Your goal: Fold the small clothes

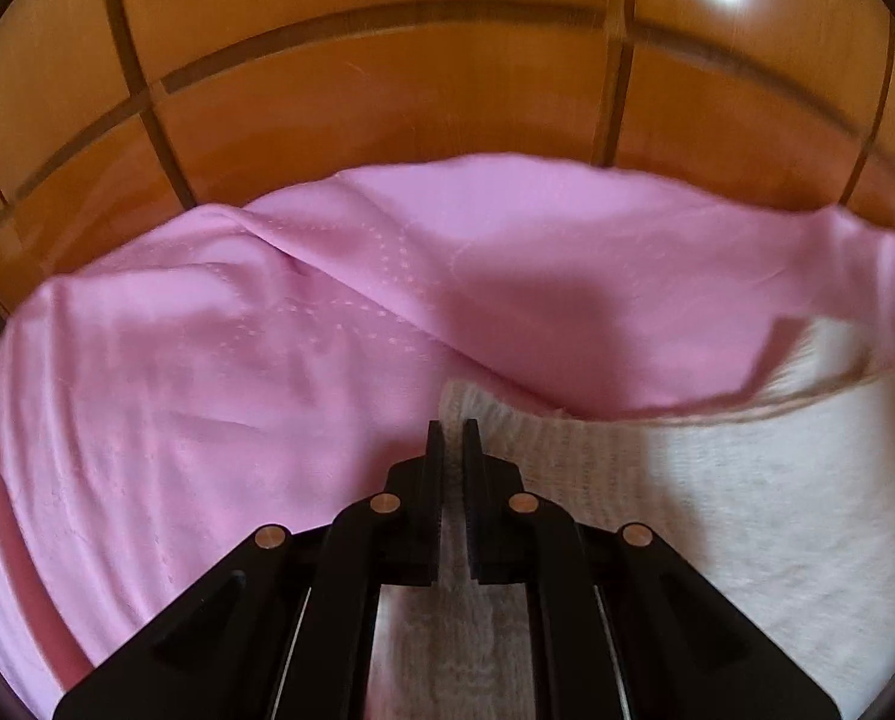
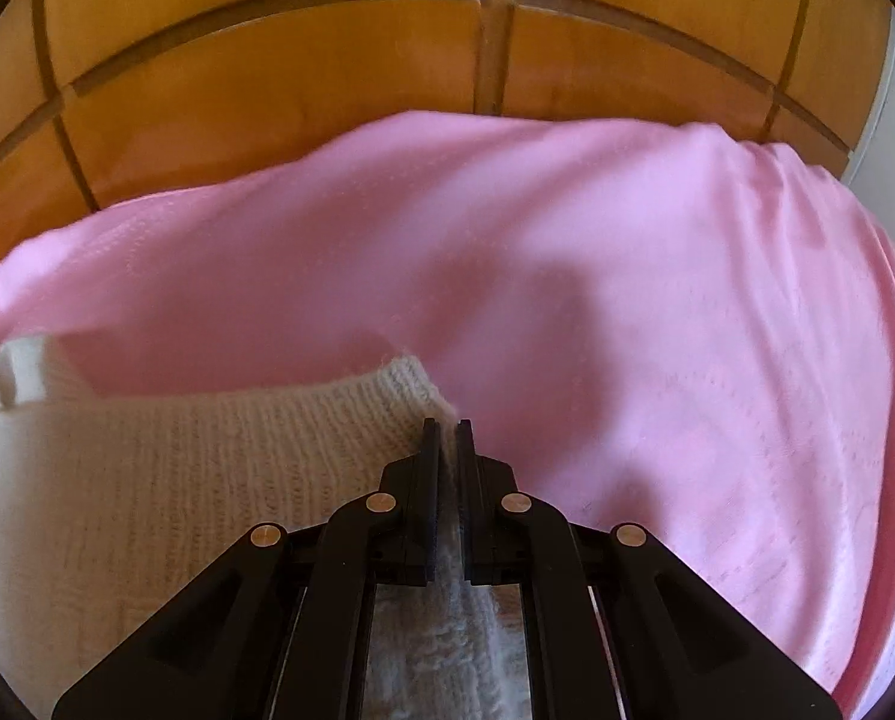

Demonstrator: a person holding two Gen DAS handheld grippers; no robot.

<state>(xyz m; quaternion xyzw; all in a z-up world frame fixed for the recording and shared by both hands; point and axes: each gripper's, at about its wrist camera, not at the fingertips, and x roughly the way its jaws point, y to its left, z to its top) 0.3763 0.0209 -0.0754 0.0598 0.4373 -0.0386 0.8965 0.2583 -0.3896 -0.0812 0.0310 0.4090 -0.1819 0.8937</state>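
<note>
- In the left wrist view, a pink sheet [image 1: 219, 360] fills the left side and the middle of the frame. It has soft wrinkles and rows of tiny dots.
- The left gripper [image 1: 453, 429] comes up from the bottom middle. Its two black fingers [image 1: 434, 450] are pressed close together, and they pinch a strip of the white sweater [image 1: 717, 498] between them.
- The white sweater lies in the lower right of this view, on top of the pink sheet. A fold of pink sheet curls over its top edge.
- A wooden wall [image 1: 387, 90] with dark lines runs across the top of the frame. A bright spot of light shines in the upper right.
- In the right wrist view, the white sweater [image 2: 147, 480] fills the lower left. You can see its knitted rows. One corner of it sticks up at the far left edge.
- The right gripper [image 2: 447, 426] comes up from the bottom middle. Its black fingers [image 2: 429, 450] are pressed close together, and they pinch the edge of the sweater, which hangs down between them.
- The pink sheet [image 2: 687, 330] covers the middle and the right side of this view.
- The wooden wall [image 2: 267, 60] is across the top here too, with a bright spot at the top middle.
</note>
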